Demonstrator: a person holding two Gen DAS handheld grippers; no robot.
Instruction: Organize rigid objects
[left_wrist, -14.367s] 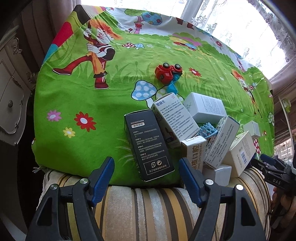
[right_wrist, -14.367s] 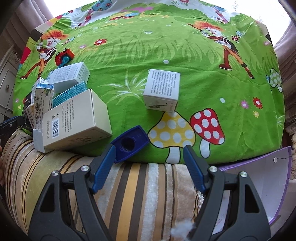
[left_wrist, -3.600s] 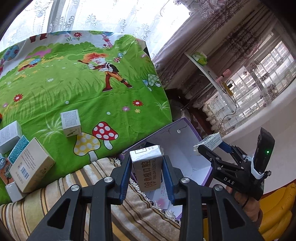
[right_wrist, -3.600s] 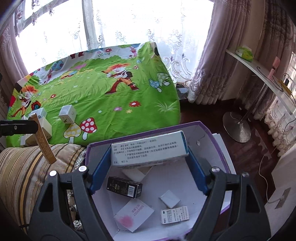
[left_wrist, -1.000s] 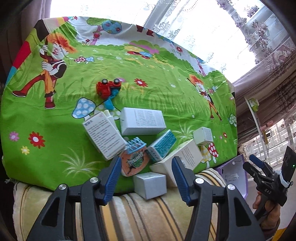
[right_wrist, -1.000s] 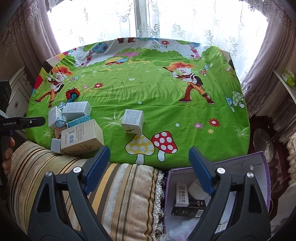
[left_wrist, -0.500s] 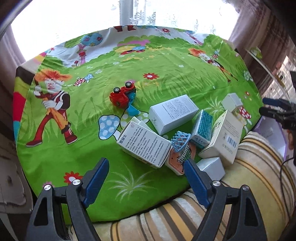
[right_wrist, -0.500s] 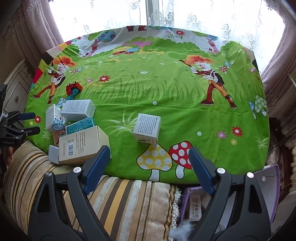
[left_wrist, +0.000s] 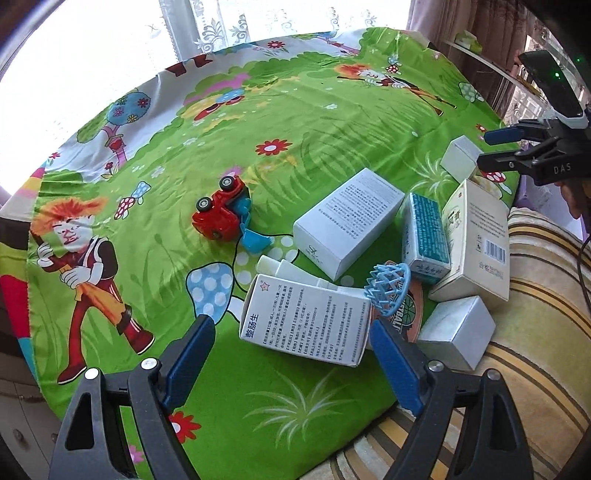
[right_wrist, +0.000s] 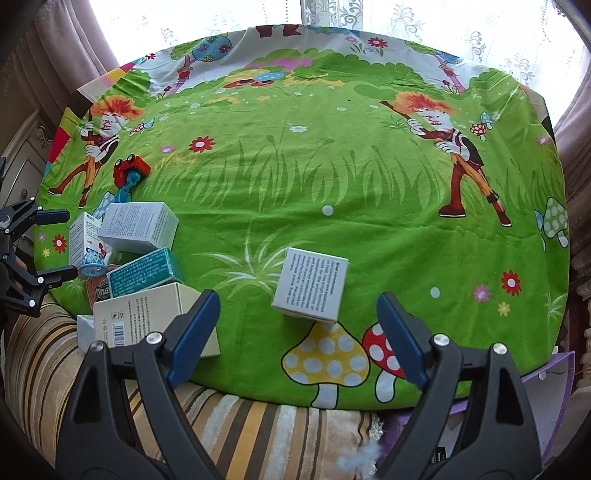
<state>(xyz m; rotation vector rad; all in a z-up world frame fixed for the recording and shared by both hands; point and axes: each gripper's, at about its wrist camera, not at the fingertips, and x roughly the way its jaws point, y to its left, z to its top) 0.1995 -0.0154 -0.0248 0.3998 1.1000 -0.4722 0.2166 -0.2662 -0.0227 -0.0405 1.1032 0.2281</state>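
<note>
My left gripper (left_wrist: 293, 356) is open and empty, its jaws either side of a white box with Chinese print (left_wrist: 306, 321) lying on the green cartoon cloth. Behind it lie a larger white box (left_wrist: 347, 221), a teal box (left_wrist: 424, 236), a cream barcode box (left_wrist: 476, 236), a small white box (left_wrist: 456, 332) and a blue toy basket hoop (left_wrist: 388, 288). My right gripper (right_wrist: 295, 328) is open and empty, just short of a lone white cube box (right_wrist: 312, 291). The same pile (right_wrist: 140, 266) lies to its left.
A red toy car (left_wrist: 221, 214) lies on its side behind the pile. A purple storage box (right_wrist: 550, 398) stands low at the right past the cloth's edge. A striped cushion (right_wrist: 258, 435) runs along the near edge. Each gripper shows in the other's view, the right (left_wrist: 517, 147) and the left (right_wrist: 44, 243).
Both grippers have moved closer to the cloth. The left one now brackets the printed white box; the right one has closed in on the lone cube box. Both stay open.
</note>
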